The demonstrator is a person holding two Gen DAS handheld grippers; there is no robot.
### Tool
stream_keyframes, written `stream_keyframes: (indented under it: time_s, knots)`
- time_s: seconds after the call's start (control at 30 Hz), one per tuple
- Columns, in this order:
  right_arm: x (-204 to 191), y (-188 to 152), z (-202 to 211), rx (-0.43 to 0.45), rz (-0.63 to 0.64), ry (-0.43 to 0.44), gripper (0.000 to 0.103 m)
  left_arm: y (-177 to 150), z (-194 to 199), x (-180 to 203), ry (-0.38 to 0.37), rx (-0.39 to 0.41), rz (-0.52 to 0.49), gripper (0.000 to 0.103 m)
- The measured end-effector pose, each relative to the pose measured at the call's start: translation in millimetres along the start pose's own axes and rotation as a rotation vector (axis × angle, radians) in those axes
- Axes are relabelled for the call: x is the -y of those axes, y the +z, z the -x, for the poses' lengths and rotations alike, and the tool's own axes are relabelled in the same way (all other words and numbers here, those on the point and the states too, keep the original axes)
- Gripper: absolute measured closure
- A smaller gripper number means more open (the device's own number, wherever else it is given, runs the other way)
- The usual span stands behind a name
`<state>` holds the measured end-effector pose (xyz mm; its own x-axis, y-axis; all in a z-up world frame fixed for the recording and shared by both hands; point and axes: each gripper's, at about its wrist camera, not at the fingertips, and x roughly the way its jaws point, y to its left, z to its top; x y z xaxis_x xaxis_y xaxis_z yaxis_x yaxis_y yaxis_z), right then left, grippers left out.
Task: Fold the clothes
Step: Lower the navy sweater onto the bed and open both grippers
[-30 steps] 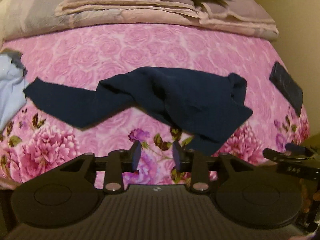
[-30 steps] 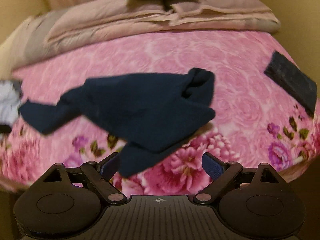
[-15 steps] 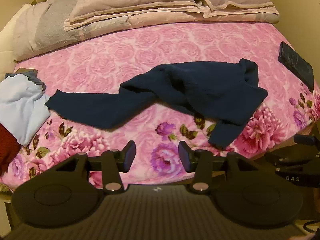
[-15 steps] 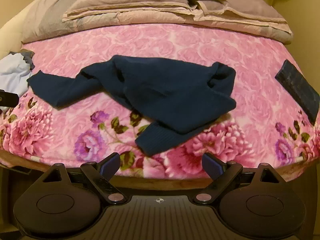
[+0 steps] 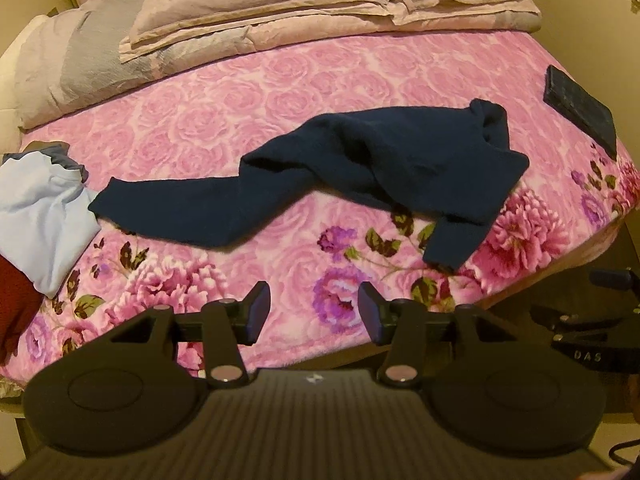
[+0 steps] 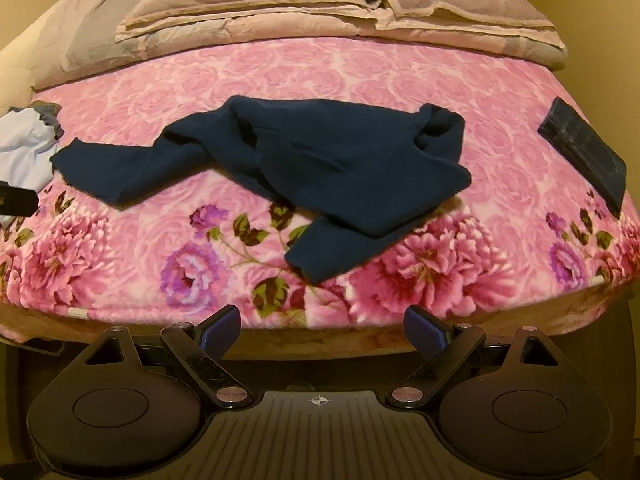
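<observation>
Pink floral bed [image 5: 320,72] farther off, navy sweater [image 5: 360,164] released, both grippers' fingers [image 5: 256,312] apart.

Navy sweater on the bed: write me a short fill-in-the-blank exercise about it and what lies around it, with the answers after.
1. The navy sweater lies crumpled on a floral blanket whose main colour is ____.
2. Left of the sweater lies a garment of light ____ cloth.
3. The flat dark object rests near the bed's ____ edge.
4. Neither the left claw nor the right claw holds anything; both are ____.

Answers: pink; blue; right; open
</observation>
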<state>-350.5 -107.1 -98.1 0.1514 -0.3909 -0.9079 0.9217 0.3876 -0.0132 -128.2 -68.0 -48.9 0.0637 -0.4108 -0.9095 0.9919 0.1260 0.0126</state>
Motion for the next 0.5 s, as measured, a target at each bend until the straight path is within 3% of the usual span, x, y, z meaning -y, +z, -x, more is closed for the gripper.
stream_keyframes:
  time_s: [0.27,0.5]
  knots:
    - [11.1,-8.3,3.4,0.006,-0.055,-0.041,0.012,-5.8,-12.4,-4.6,-0.027,0.004,-0.013,0.058]
    - [49.2,2.4,-11.7,0.007,-0.123,-0.077,0.012,-3.9,-32.0,-17.1,-0.008,-0.007,0.017,0.058]
